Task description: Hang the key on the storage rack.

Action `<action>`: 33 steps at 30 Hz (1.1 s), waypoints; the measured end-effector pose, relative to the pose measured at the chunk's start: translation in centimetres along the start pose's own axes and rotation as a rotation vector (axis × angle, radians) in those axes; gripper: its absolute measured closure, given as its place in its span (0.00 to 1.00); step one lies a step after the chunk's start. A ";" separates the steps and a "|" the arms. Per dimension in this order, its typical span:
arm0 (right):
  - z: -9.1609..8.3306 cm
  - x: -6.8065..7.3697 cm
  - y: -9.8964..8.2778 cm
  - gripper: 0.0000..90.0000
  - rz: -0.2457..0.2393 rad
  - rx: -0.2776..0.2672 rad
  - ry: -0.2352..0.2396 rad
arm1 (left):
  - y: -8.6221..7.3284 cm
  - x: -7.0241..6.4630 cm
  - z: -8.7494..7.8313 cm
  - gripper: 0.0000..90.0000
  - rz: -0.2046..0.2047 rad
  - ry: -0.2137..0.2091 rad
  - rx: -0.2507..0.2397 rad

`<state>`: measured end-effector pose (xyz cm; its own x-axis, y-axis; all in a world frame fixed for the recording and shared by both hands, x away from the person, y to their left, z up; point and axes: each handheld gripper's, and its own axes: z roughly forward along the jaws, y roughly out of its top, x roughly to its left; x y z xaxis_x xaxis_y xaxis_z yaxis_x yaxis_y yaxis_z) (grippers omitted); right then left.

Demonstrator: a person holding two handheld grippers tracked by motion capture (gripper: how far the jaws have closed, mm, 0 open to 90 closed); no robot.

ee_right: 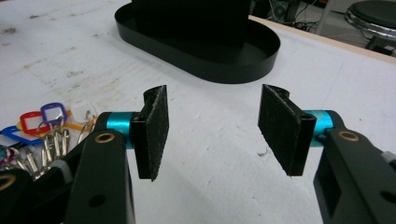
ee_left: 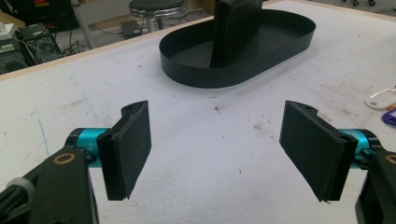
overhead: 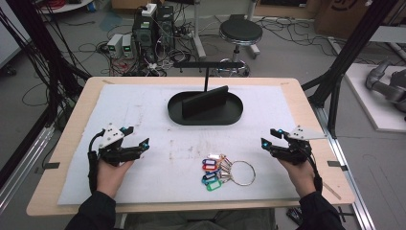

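Note:
A bunch of keys with coloured tags (overhead: 215,170) on a large metal ring (overhead: 243,173) lies on the white mat near the front middle. The tags (ee_right: 39,117) also lie left of my right gripper's jaws. A black oval tray (overhead: 205,108) with an upright black stand (overhead: 206,101) sits at the mat's far middle. My left gripper (overhead: 139,147) hovers at the left, open and empty, pointing right. Its pads (ee_left: 130,147) stand wide apart. My right gripper (overhead: 266,140) hovers at the right, open and empty, its pads (ee_right: 156,130) apart.
The wooden table (overhead: 72,129) carries the white mat (overhead: 143,110). A black T-shaped post (overhead: 207,72) rises behind the tray. A round stool (overhead: 240,32), computers and cables (overhead: 148,33) stand on the floor beyond the table. Black frame posts (overhead: 344,62) flank the right side.

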<state>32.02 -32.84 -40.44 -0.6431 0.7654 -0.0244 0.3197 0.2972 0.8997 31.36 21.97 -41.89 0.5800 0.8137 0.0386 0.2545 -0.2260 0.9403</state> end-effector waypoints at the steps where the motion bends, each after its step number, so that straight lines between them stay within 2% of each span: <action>1: 0.0 0.0 0.0 0.49 0.000 0.000 0.000 | 0.0 0.0 0.0 0.28 0.000 0.000 0.000; 2: 0.0 0.3 0.0 0.52 -0.008 0.000 0.005 | 0.0 0.0 0.0 0.28 -0.002 0.003 -0.001; 5: -0.1 0.8 0.1 0.52 0.011 0.007 0.006 | 0.1 0.1 0.0 0.28 -0.007 0.011 -0.007; 8: -0.1 1.6 -0.1 0.52 0.040 0.045 0.023 | 0.1 0.0 0.0 0.28 -0.006 0.008 -0.006; 9: -0.1 1.6 -0.1 0.52 0.040 0.045 0.023 | 0.1 0.0 0.0 0.28 -0.006 0.008 -0.006; 10: -0.1 2.2 -0.3 0.54 0.031 0.075 0.021 | 0.1 -0.1 0.1 0.28 0.000 0.004 -0.002; 13: 0.1 3.2 -0.6 0.57 -0.001 0.110 0.013 | 0.1 -0.2 0.1 0.28 -0.002 0.006 -0.004; 16: 0.3 3.8 -1.3 0.61 0.005 0.103 0.018 | 0.1 -0.2 0.0 0.28 -0.001 0.007 -0.005; 19: 0.8 3.9 -1.5 0.61 0.016 0.135 0.036 | 0.0 -0.2 -0.1 0.28 -0.001 0.009 -0.005; 20: 1.1 4.1 -1.7 0.63 -0.003 0.158 0.032 | 0.0 -0.2 -0.1 0.28 0.002 0.009 -0.004; 23: 1.5 4.3 -1.9 0.66 -0.018 0.189 0.039 | 0.0 -0.2 -0.2 0.28 0.000 0.009 -0.004; 26: 1.9 4.5 -2.3 0.71 -0.020 0.205 0.059 | 0.0 -0.2 -0.1 0.28 -0.002 0.009 -0.004; 28: 2.5 4.6 -2.7 0.75 -0.031 0.250 0.070 | 0.0 -0.2 -0.1 0.28 0.002 0.006 -0.001; 29: 2.5 4.6 -2.7 0.75 -0.031 0.250 0.070 | 0.0 -0.2 -0.1 0.28 0.002 0.006 -0.001; 33: 3.3 4.7 -3.1 0.78 -0.039 0.310 0.093 | -0.1 -0.3 -0.1 0.28 0.002 0.007 -0.001</action>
<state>30.29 -28.23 -44.76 -0.7153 0.6988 -0.0032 0.4810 0.4956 0.7233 31.11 21.78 -41.93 0.5754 0.8167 0.0429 0.2527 -0.2274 0.9404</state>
